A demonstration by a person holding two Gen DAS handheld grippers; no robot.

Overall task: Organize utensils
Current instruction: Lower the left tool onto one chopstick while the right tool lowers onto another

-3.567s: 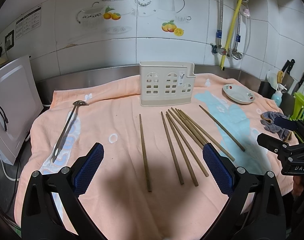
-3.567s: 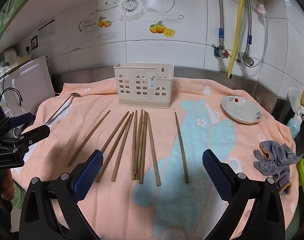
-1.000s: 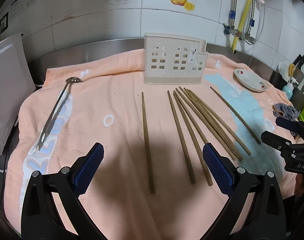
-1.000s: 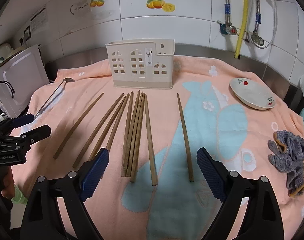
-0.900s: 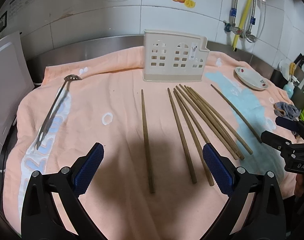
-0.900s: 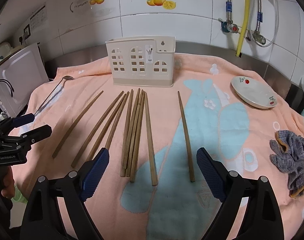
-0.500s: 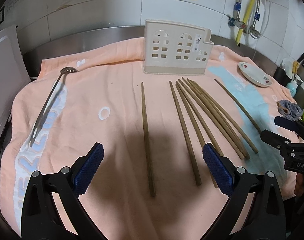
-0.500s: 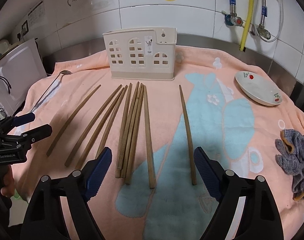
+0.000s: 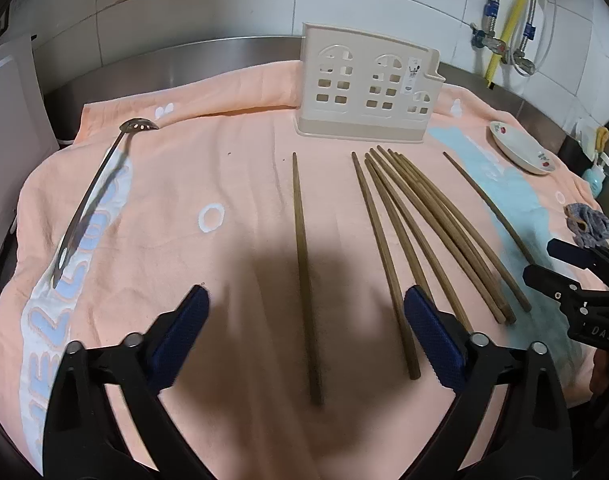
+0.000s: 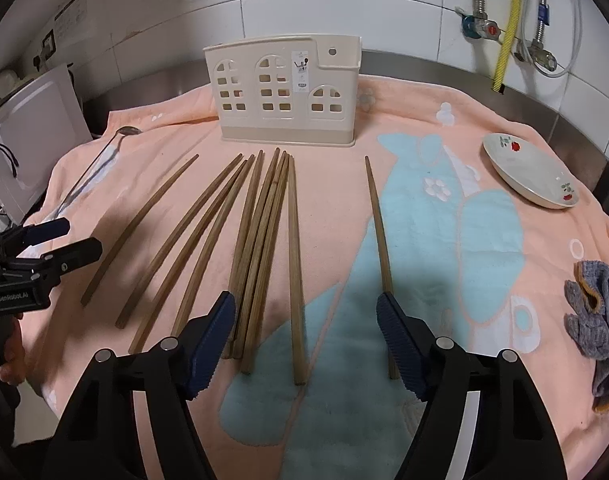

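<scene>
Through my left wrist camera, my left gripper [image 9: 304, 316] has its jaws wide and closing, gripping nothing; a lone chopstick [image 9: 303, 264] lies on the towel [image 9: 184, 184] between them, pointing back toward the cream utensil holder [image 9: 366, 88]. The skimmer spoon [image 9: 100, 184] rests far left of the holder. Through my right wrist camera, my right gripper [image 10: 306, 320] is closing too, with empty pads; one chopstick [image 10: 294, 264] from the bundle [image 10: 256, 240] before the holder lies between the jaws. A small dish [image 10: 530, 176] sits to the holder's right.
</scene>
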